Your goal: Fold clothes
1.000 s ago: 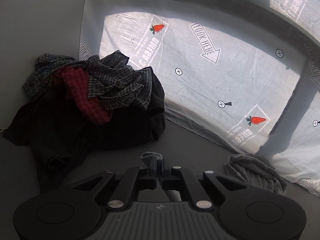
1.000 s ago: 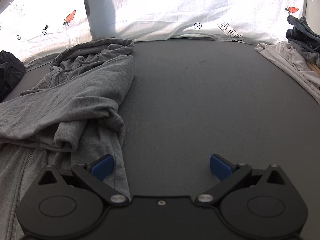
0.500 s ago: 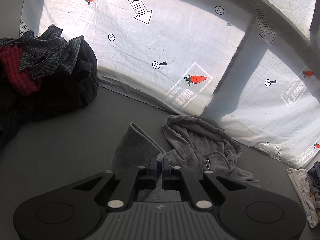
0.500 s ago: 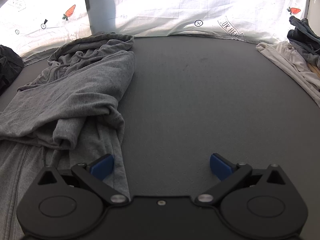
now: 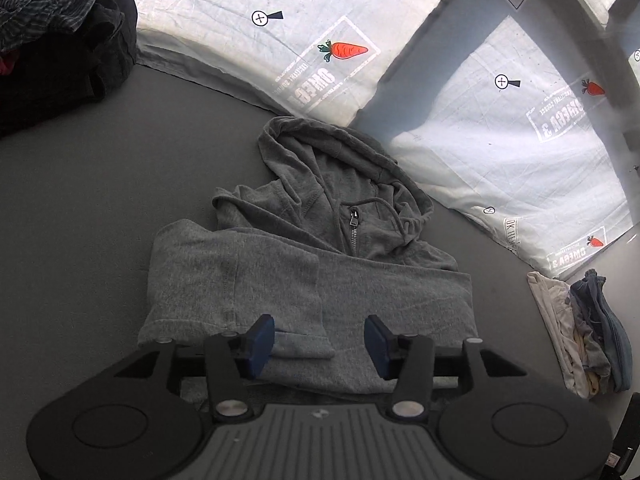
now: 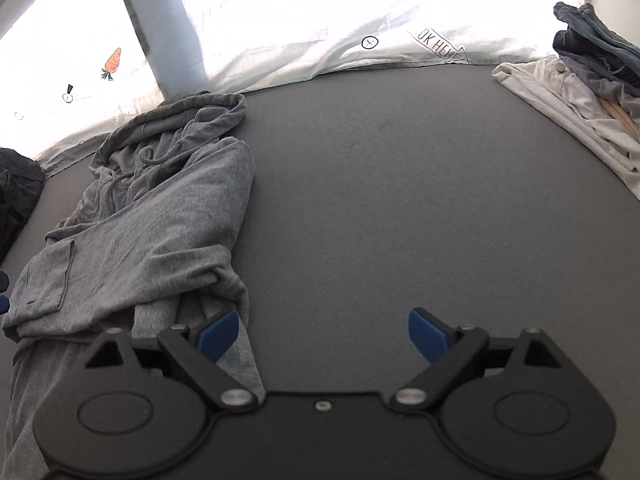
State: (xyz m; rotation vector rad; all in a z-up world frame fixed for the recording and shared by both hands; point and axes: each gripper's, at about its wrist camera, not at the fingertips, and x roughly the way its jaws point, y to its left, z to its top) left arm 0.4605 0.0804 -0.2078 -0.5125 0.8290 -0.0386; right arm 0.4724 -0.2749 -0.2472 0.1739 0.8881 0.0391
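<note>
A grey zip hoodie [image 5: 320,248] lies on the dark grey table, hood toward the white sheet, with a sleeve folded across its body. My left gripper [image 5: 318,344] is open and empty just above the folded sleeve's cuff. In the right wrist view the hoodie [image 6: 152,216] lies at the left. My right gripper [image 6: 324,336] is open and empty, its left fingertip [image 6: 218,334] over the hoodie's right edge, the other over bare table.
A pile of dark and plaid clothes [image 5: 60,28] sits at the far left. A stack of white and denim garments [image 5: 580,332] lies at the right edge, also in the right wrist view [image 6: 580,92]. A white printed sheet [image 5: 304,40] borders the back.
My left gripper carried the grey sleeve rightward across the hoodie, laid it down and opened. The right gripper stayed open and nearly still.
</note>
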